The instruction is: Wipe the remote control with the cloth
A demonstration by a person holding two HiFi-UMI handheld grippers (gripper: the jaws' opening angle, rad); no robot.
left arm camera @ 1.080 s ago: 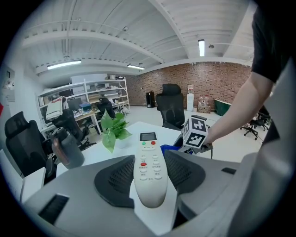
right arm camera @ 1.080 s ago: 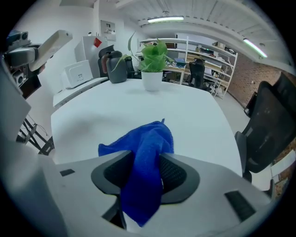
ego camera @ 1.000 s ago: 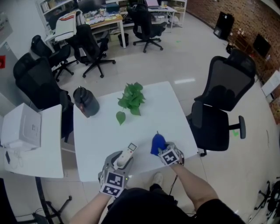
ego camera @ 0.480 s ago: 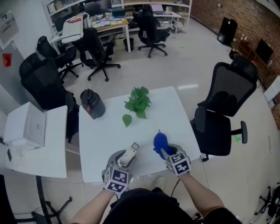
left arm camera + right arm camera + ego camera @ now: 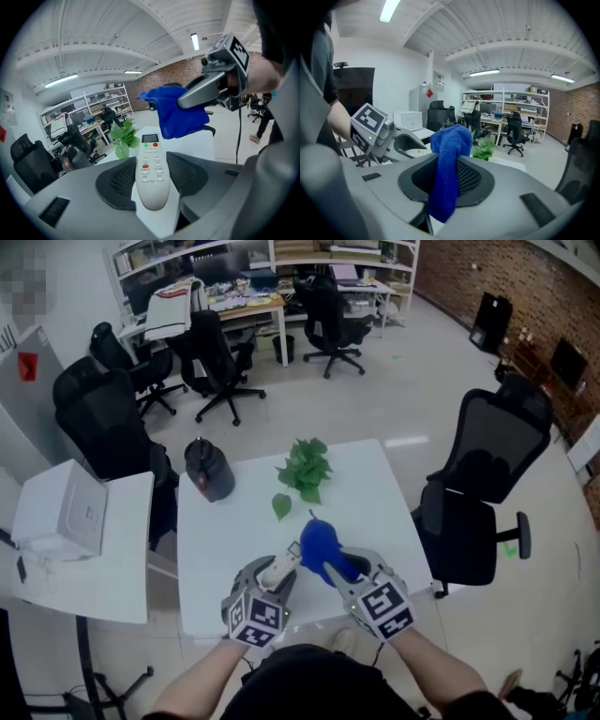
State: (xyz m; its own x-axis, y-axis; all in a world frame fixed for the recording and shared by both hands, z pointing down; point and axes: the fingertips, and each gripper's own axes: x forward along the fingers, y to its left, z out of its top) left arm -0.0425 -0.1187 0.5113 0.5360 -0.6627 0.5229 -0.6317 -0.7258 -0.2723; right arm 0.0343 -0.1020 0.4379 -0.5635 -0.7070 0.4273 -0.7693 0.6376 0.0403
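Note:
A white remote control [image 5: 150, 174] with red and green buttons lies lengthwise between the jaws of my left gripper [image 5: 151, 178], which is shut on it and holds it above the white table [image 5: 375, 493]. In the head view the remote control [image 5: 278, 571] pokes forward out of the left gripper [image 5: 267, 587]. My right gripper [image 5: 447, 183] is shut on a blue cloth [image 5: 447, 173] that hangs bunched between its pads. Seen from the head, the cloth [image 5: 321, 547] hovers just right of the remote's front end, carried by the right gripper [image 5: 352, 570].
A green plant [image 5: 305, 465] and a loose leaf [image 5: 281, 506] lie on the table's far half, with a dark kettle [image 5: 208, 468] at its far left corner. A black office chair [image 5: 483, 484] stands to the right, a white side table [image 5: 84, 549] with a printer to the left.
The right gripper has lifted the blue cloth and swung it left toward the remote's tip. The left gripper has kept the remote almost in place.

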